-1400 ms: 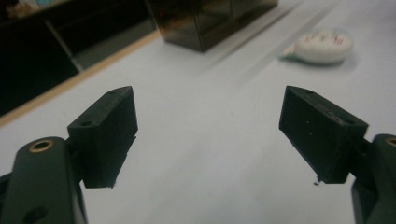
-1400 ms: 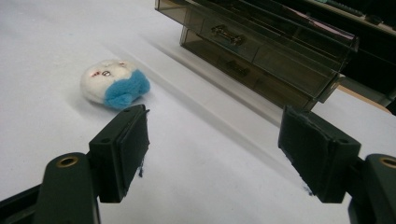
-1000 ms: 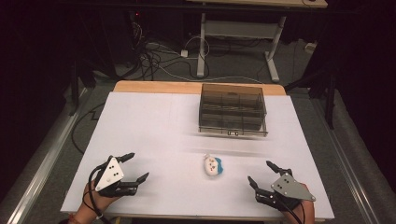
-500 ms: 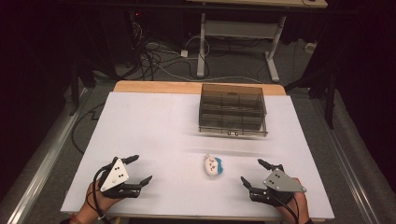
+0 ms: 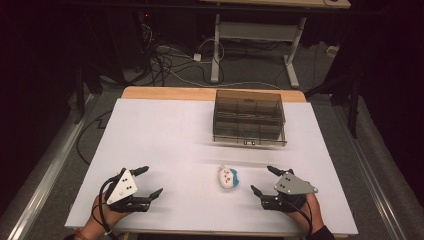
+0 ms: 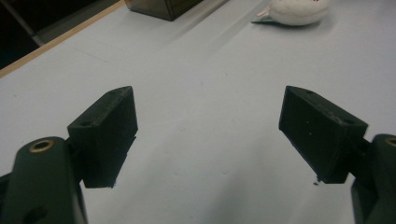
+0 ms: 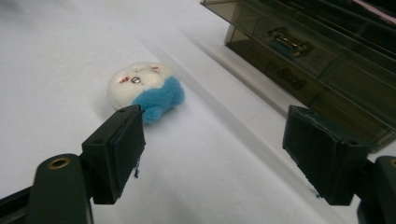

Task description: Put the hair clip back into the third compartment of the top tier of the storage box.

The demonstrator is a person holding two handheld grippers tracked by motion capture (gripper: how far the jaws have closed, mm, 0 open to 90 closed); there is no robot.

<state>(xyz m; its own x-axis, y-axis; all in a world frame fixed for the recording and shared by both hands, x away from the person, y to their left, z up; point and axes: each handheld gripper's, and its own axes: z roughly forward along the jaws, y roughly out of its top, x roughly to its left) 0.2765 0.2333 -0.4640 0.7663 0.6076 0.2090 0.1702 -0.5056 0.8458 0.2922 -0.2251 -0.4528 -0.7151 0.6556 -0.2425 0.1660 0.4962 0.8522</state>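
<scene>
one drawer box [image 5: 249, 118] behind plush toy [image 5: 227, 176]

the right hand-held gripper [image 5: 262, 180] has slid left toward the plush toy [image 5: 227, 176]; the left hand-held gripper [image 5: 150, 181] edged right.

1. Between my right claw [image 5: 264, 180] and the soft toy [image 5: 228, 177] I see only bare desk [image 5: 165, 135]; the toy lies near, just ahead of the spread jaws.
2. The drawer box [image 5: 249, 117] stands farther back, blocking the far right of the desk.
3. My left claw [image 5: 148, 182] has open white surface ahead and to both sides, well apart from the toy.
</scene>
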